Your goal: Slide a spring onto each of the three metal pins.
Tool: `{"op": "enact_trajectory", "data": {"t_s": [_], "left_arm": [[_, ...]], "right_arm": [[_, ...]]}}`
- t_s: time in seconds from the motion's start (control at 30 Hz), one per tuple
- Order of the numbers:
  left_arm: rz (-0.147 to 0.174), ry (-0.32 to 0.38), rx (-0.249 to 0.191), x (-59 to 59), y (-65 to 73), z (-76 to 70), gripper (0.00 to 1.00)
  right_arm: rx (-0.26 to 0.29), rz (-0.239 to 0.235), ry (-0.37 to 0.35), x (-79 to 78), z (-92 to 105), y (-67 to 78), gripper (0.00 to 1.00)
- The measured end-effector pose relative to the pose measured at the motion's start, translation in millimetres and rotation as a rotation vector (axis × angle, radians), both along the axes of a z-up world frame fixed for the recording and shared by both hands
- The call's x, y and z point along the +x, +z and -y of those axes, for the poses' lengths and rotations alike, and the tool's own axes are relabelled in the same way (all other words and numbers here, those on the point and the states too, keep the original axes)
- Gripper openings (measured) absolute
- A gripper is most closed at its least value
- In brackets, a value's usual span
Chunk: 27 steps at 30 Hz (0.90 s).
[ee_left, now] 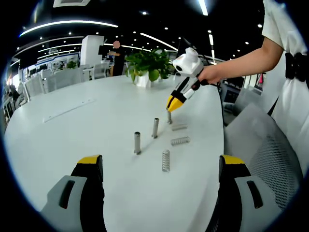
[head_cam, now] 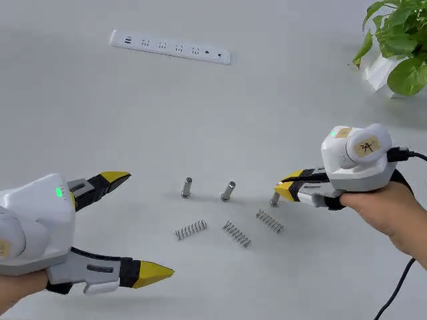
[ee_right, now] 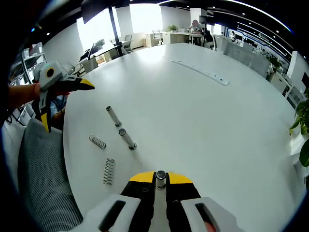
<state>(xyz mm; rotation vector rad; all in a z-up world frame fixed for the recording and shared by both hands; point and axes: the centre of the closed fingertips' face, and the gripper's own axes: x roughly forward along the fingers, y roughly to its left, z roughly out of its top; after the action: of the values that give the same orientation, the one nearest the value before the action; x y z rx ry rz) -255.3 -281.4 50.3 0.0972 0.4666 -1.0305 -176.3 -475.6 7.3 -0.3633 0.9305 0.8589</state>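
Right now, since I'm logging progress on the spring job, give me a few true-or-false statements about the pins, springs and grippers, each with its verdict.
1. All three springs lie loose on the table. True.
2. The left gripper is shut on a spring. False: its jaws stand wide open and hold nothing.
3. The right gripper is shut on one pin. True.
4. The other two pins lie flat. False: both stand upright.
5. The power strip lies between the pins and the springs. False: it lies well beyond them on the table.
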Motion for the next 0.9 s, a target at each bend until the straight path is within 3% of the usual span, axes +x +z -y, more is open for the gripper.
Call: {"op": "enact_trajectory", "data": {"t_s": [0.9], "left_arm": [[0.004, -0.010, 0.000, 1.3, 4.4, 3.9, 0.99]], "right_arm": [[0.005, 0.044, 0.014, -4.5, -0.8, 1.1, 0.05]]}}
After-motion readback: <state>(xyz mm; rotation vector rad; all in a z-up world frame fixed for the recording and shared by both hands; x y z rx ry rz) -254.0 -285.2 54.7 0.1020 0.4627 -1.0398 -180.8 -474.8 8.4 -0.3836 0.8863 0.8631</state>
